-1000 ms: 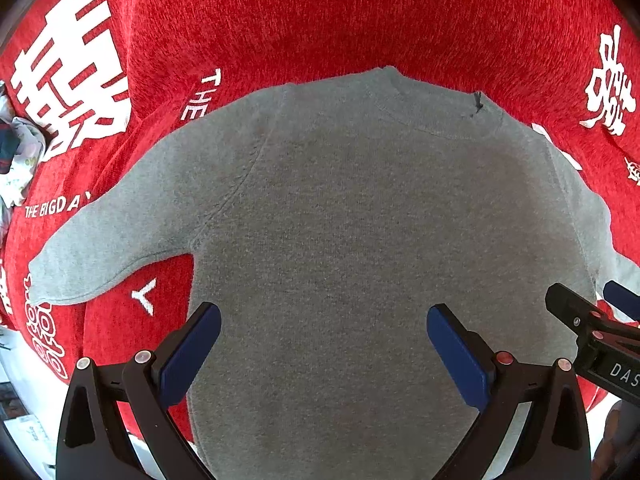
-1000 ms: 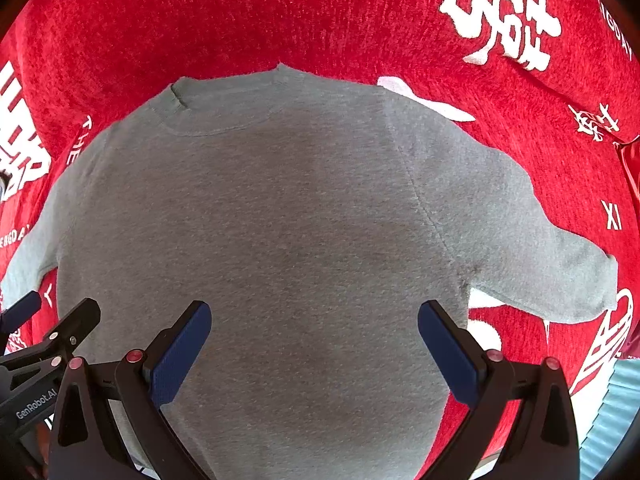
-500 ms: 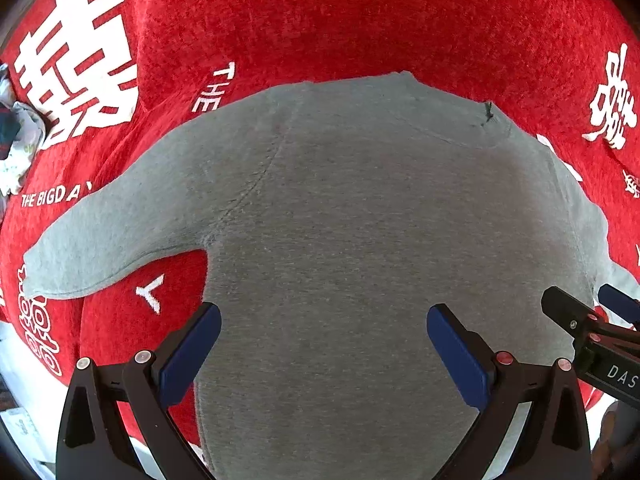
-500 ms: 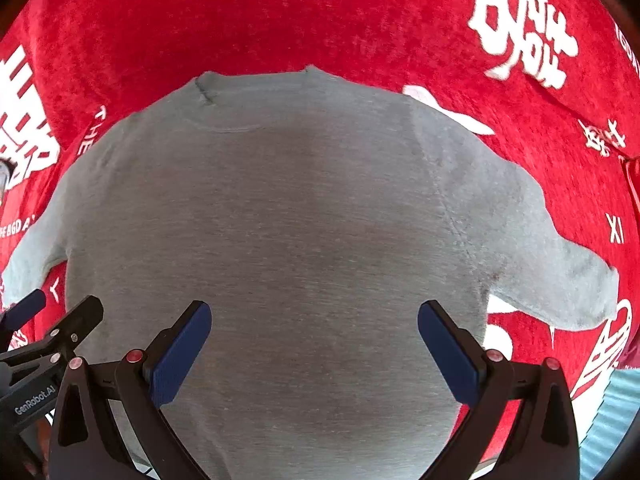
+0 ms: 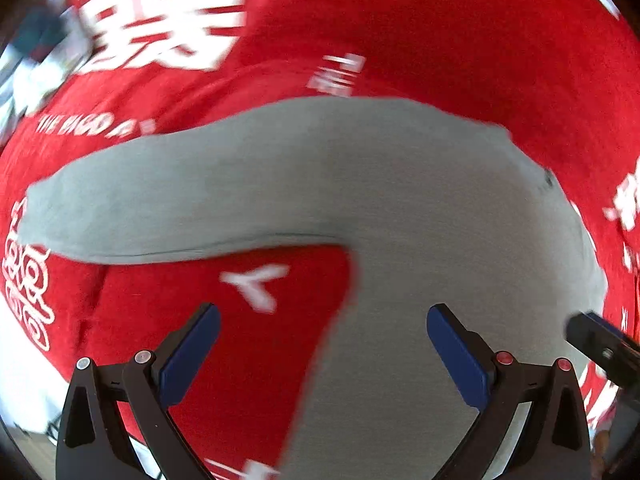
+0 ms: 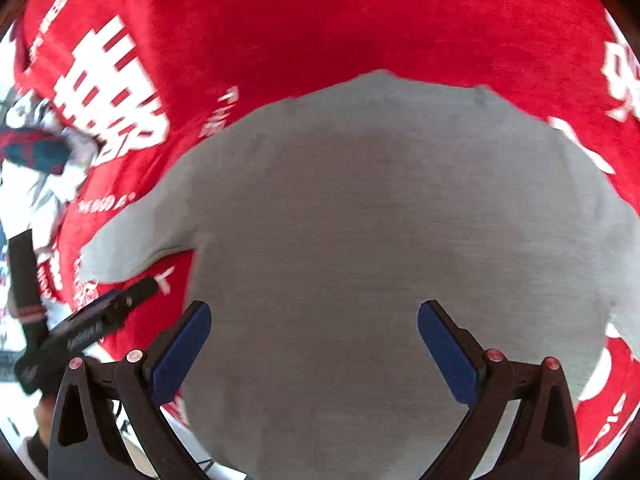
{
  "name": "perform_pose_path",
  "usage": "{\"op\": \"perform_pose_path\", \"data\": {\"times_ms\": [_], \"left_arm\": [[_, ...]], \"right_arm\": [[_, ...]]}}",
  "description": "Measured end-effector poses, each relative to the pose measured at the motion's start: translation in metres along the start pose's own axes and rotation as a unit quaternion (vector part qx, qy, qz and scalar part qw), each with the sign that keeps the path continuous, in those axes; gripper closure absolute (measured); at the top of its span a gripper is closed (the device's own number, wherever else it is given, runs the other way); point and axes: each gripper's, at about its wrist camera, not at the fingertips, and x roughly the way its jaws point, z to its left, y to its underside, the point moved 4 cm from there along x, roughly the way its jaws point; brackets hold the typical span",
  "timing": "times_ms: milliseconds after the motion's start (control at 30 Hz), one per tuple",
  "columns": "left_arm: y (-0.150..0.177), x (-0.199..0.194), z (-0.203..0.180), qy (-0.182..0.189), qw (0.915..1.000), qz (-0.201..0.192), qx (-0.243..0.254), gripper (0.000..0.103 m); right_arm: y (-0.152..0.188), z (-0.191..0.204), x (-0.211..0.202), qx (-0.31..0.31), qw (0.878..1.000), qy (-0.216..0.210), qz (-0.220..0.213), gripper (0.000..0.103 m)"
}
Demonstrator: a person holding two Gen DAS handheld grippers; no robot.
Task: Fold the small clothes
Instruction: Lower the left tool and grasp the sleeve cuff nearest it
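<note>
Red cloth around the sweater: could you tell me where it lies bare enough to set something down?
Bare red cloth lies beyond the sweater collar, and in the pocket under its left sleeve. The far left edge is crowded with other clothes.

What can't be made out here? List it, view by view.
- Left wrist view: the white lettering on the red cloth is smeared by motion blur, unreadable.
- Left wrist view: the grey sweater has its hem cut off by the bottom edge, behind the open left gripper.
- Right wrist view: the sweater's right sleeve runs off the right edge.
- Right wrist view: the clutter at left is blurred, unidentifiable.
</note>
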Motion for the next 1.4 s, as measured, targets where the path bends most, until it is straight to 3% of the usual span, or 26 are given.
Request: {"op": "perform_pose_path", "data": {"times_ms": [200,267,467,567,633,733,800,900,1067,1233,1400], "left_arm": [[-0.002,0.016,0.100,-0.009,0.9942,-0.011,-0.107,0.000],[-0.003,0.028,0.126,0.005,0.9905,-0.015,-0.137,0.000],[-0.016,0.057,0.161,0.061,0.9797,-0.018,-0.190,0.000],[-0.025,0.049,0.177,0.091,0.9662,-0.053,-0.235,0.000],[-0.028,0.041,0.185,0.085,0.9605,-0.077,-0.254,0.001],[-0.028,0.033,0.200,0.051,0.9586,-0.090,-0.265,0.039],[-0.027,0.034,0.208,0.046,0.9589,-0.090,-0.265,0.094],[-0.027,0.033,0.215,0.078,0.9593,-0.093,-0.255,0.095],[-0.035,-0.004,0.193,0.103,0.9676,-0.140,-0.183,0.096],[-0.062,-0.053,0.120,0.133,0.9714,-0.186,-0.064,0.096],[-0.068,-0.086,0.000,0.174,0.9612,-0.205,0.061,0.096]], "right_arm": [[0.009,0.041,0.023,-0.049,0.998,-0.001,0.038,0.000],[0.012,0.051,0.031,-0.058,0.997,0.000,0.047,0.000],[0.018,0.068,0.043,-0.076,0.995,0.007,0.064,0.000],[0.019,0.070,0.044,-0.080,0.994,0.009,0.068,0.000],[0.019,0.071,0.044,-0.080,0.994,0.010,0.068,0.000],[0.021,0.072,0.044,-0.077,0.995,0.008,0.068,0.000],[0.023,0.073,0.044,-0.075,0.995,0.007,0.069,0.000],[0.026,0.071,0.042,-0.074,0.995,0.007,0.064,0.000],[0.030,0.058,0.029,-0.050,0.998,-0.001,0.041,0.000],[0.030,0.026,0.001,-0.008,1.000,-0.011,0.010,0.000],[0.029,-0.031,-0.035,0.030,0.999,-0.007,-0.028,0.000]]}}
